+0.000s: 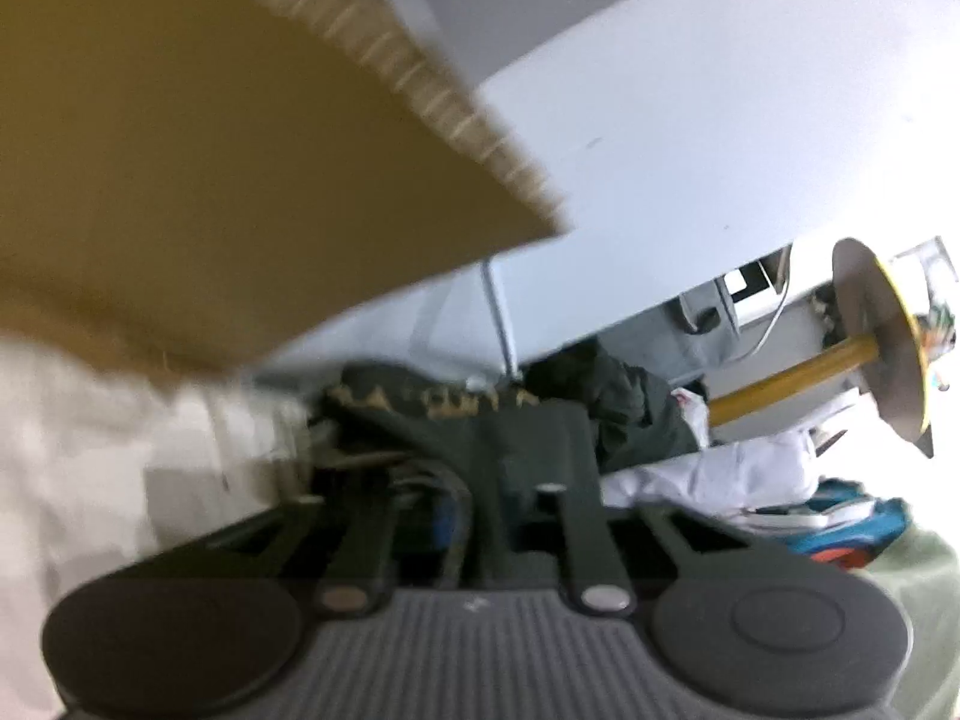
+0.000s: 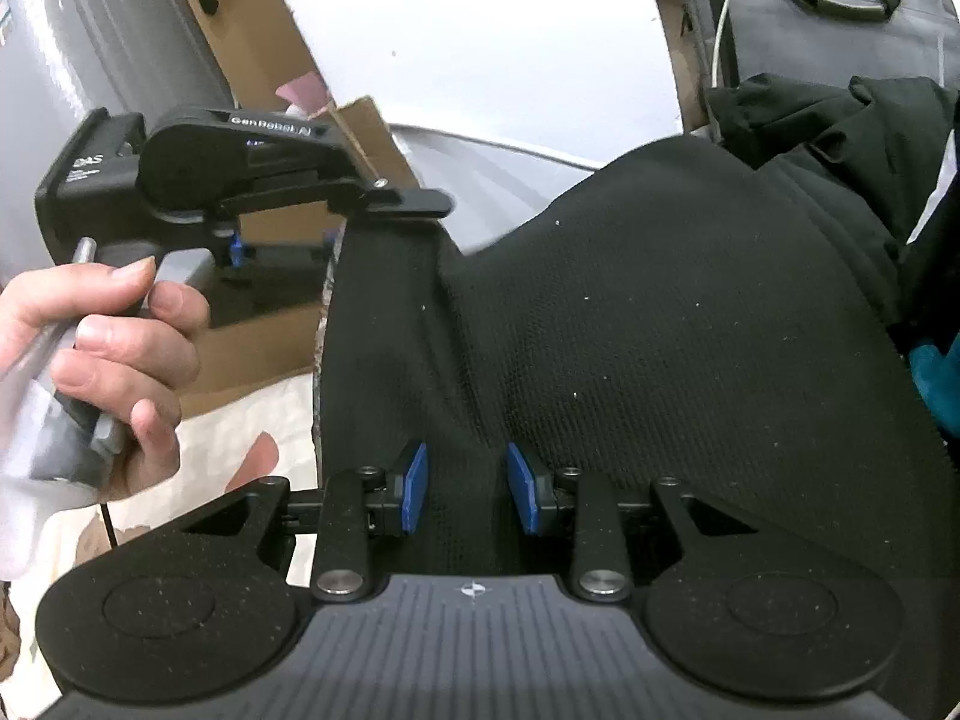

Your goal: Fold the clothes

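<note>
Lifting black garment by both edges: left gripper clamped on the corner, right gripper gripping a bunched fold; keep the tension even so it hangs flat

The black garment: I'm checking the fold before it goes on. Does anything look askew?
Yes. The black garment is bunched, not flat: a deep crease runs between the right gripper and the left gripper, and both grip the same rumpled edge.

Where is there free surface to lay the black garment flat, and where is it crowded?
Free: the cream sheet between the hand and the black garment, below the cardboard box. Crowded: right of the garment, dark clothes and a grey bag are piled.
</note>
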Tool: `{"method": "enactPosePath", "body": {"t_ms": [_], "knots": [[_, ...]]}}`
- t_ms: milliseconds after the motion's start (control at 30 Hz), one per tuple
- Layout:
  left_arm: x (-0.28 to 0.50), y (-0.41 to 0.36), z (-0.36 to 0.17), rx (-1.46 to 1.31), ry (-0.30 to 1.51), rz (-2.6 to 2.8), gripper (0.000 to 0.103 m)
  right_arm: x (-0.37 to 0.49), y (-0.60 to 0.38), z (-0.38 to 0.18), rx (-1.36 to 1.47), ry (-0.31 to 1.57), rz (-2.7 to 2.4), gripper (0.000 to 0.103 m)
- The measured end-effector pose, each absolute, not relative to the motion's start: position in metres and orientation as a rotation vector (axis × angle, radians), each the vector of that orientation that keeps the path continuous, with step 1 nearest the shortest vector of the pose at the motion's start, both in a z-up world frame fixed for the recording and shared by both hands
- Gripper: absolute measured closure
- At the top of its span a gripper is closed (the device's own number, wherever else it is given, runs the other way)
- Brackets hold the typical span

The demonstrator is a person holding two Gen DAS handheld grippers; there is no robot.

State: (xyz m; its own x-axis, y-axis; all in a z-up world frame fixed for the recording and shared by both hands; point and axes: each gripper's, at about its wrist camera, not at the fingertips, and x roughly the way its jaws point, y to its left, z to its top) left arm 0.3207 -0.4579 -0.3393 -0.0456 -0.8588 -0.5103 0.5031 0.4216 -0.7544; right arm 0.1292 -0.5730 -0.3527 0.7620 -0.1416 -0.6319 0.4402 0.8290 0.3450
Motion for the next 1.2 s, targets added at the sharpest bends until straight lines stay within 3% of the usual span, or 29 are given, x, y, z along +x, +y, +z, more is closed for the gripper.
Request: {"method": "enactPosePath", "body": {"t_ms": [233, 333, 433, 733, 1033, 1200], "knots": [[0.327, -0.439, -0.33, -0.269, 1.091, -1.089, 0.097, 0.118, -0.578, -0.349, 0.541, 0.617, -0.347, 0.067], [0.326, -0.442, -0.332, -0.093, 1.075, -0.975, 0.086, 0.11, -0.581, -0.347, 0.551, 0.602, -0.364, 0.067], [0.325, -0.44, -0.333, -0.043, 1.069, -0.948, 0.085, 0.1, -0.586, -0.345, 0.55, 0.591, -0.392, 0.067], [0.294, -0.441, -0.315, 0.081, 1.013, -1.047, 0.069, 0.062, -0.594, -0.336, 0.473, 0.571, -0.481, 0.066], [0.222, -0.443, -0.321, 0.301, 0.976, -1.208, 0.069, 0.055, -0.607, -0.358, 0.438, 0.623, -0.521, 0.066], [0.226, -0.452, -0.337, 0.359, 0.968, -1.146, 0.086, 0.053, -0.608, -0.366, 0.405, 0.627, -0.519, 0.066]]}}
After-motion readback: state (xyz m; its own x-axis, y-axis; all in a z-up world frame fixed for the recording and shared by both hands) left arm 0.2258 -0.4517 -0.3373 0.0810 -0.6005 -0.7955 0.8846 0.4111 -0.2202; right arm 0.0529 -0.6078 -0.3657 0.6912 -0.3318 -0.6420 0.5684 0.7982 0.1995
